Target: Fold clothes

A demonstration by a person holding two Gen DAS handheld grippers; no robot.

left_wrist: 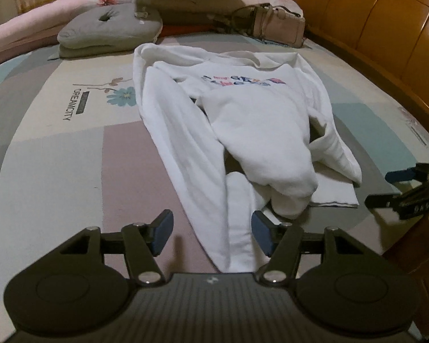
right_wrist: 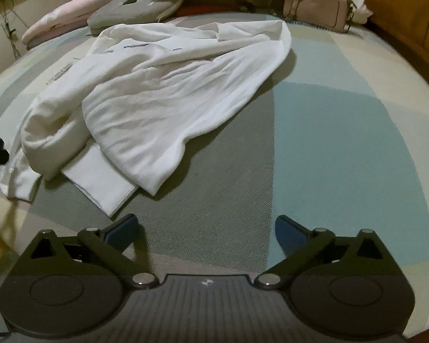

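A white sweatshirt (left_wrist: 243, 120) with coloured lettering on its chest lies on the bed, both sleeves folded in over the body. Its near hem runs between the fingers of my left gripper (left_wrist: 211, 235), which is open and hovers just above the cloth. The right gripper (left_wrist: 397, 191) shows at the right edge of the left wrist view, beside the sweatshirt's corner. In the right wrist view the same sweatshirt (right_wrist: 163, 91) lies ahead and to the left, and my right gripper (right_wrist: 206, 234) stands open over bare sheet with nothing between its fingers.
The bed sheet (left_wrist: 71, 148) has pastel colour blocks and a flower print. A grey cushion (left_wrist: 108, 28), pink pillows and a beige handbag (left_wrist: 274, 25) lie at the far end. A wooden headboard (left_wrist: 386, 14) curves along the right side.
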